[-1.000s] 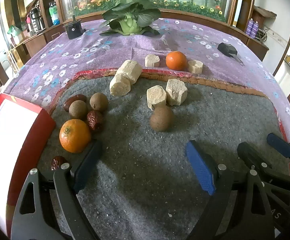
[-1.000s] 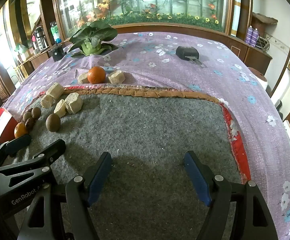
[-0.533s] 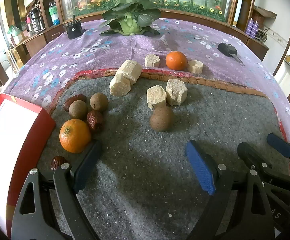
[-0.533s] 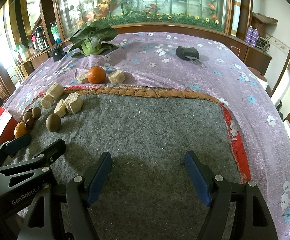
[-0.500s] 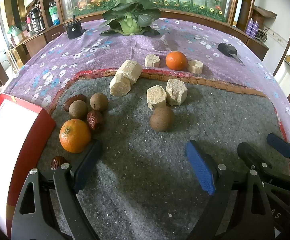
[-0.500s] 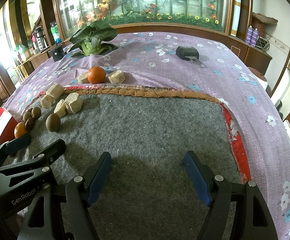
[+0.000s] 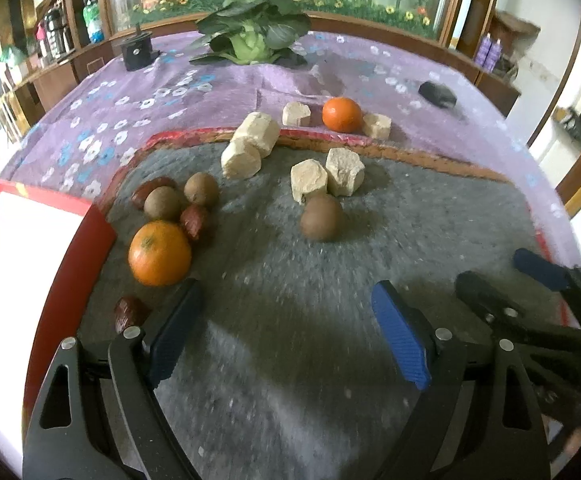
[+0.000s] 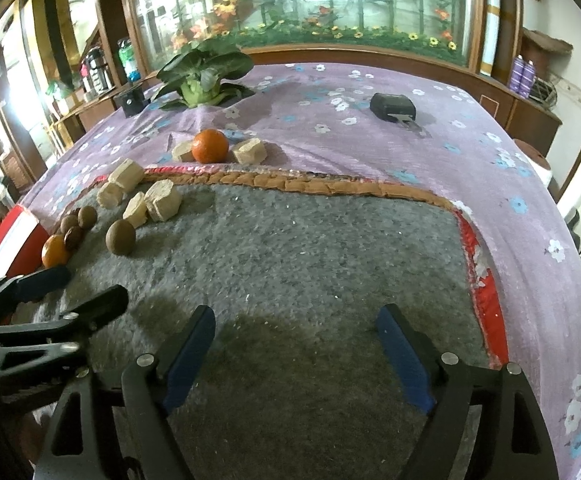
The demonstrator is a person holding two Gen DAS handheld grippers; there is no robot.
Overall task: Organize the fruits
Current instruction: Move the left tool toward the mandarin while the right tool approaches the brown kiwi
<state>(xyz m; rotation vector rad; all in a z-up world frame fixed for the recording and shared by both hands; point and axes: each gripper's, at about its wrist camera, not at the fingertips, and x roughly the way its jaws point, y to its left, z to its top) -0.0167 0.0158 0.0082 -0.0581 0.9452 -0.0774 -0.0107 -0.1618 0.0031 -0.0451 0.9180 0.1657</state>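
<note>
Both my tongs are empty: the left gripper (image 7: 286,328) gapes over bare felt, and the right gripper (image 8: 298,352) has just been opening with nothing between its jaws. At left of frame, 1 orange (image 7: 159,253) sits with brown fruits; another orange (image 7: 342,114) lies upper centre, a lone kiwi (image 7: 321,217) mid-frame. Sorting looks barely begun.

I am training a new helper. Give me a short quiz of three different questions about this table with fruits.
1. True or false: the left gripper holds the near orange round fruit.
2. How many orange round fruits are in view?
3. Where does the far orange fruit lie? A) on the grey felt mat B) on the purple flowered cloth C) on the red-rimmed white tray

Key: 1 false, both grippers are open and empty, the right gripper too; 2 two; 3 B.
</note>
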